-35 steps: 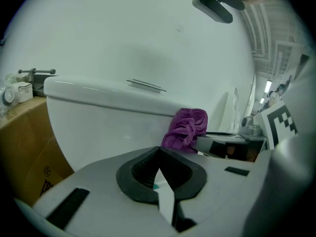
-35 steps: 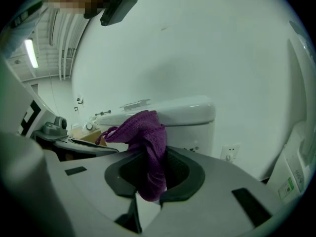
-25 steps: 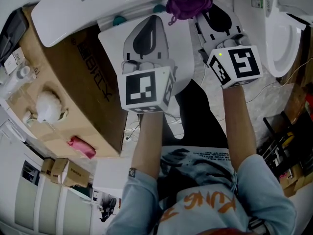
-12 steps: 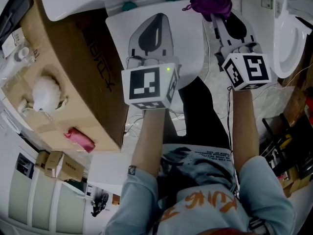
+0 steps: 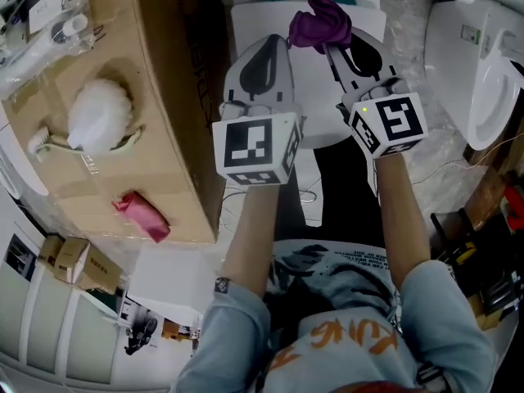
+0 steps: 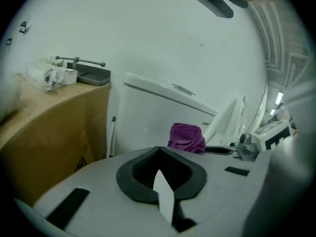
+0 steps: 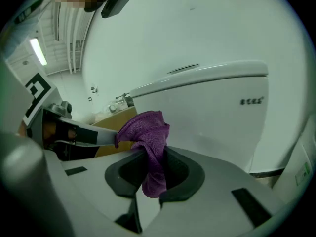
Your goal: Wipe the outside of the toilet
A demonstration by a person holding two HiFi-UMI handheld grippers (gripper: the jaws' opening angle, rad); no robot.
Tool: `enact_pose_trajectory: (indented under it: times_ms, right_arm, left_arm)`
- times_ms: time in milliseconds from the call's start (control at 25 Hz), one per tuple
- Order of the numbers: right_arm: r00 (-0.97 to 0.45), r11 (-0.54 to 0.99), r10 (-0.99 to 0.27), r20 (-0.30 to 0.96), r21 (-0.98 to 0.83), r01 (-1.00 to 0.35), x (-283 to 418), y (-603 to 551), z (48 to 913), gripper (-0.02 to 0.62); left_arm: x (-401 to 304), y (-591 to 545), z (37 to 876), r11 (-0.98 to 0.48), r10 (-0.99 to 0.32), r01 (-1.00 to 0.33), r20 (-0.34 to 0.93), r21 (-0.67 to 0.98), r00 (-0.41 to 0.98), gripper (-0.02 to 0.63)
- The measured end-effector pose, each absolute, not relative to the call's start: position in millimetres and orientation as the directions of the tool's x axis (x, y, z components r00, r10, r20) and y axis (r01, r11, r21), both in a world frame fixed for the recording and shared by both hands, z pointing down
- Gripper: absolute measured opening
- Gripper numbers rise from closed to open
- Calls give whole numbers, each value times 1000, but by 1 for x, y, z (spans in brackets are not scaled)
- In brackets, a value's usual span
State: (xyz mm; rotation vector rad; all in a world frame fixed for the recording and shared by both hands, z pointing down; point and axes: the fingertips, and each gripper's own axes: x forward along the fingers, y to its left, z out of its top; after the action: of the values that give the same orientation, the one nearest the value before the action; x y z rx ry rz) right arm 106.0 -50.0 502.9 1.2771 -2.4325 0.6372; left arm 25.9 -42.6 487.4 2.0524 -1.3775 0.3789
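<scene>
Far to my left stands a cardboard box (image 5: pixel 164 97) with a white fluffy brush (image 5: pixel 98 117) and a pink rag (image 5: pixel 141 215) on top. My left tongs (image 5: pixel 274 43) are pressed together with nothing between them, held over the white toilet (image 5: pixel 246 23) just right of the box. My right tongs (image 5: pixel 329 46), close beside them, pinch a purple cloth (image 5: pixel 319 21), which bunches above the tips and hangs down through them, near the toilet's cistern (image 7: pixel 217 117). A second toilet (image 5: pixel 483 64) sits at far right.
</scene>
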Motion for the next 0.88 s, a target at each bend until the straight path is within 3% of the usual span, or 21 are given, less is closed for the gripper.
enact_pose_trajectory:
  times_ms: [280, 880]
  right_arm:
    - [-626, 595, -630, 460, -232, -769, 20, -62, 511, 80]
    - [-641, 642, -589, 492, -197, -741, -58, -114, 541, 80]
  left_arm:
    - [-38, -42, 510, -166, -739, -899, 553, 405, 385, 25]
    - [-78, -69, 549, -53, -725, -892, 597, 448, 343, 25]
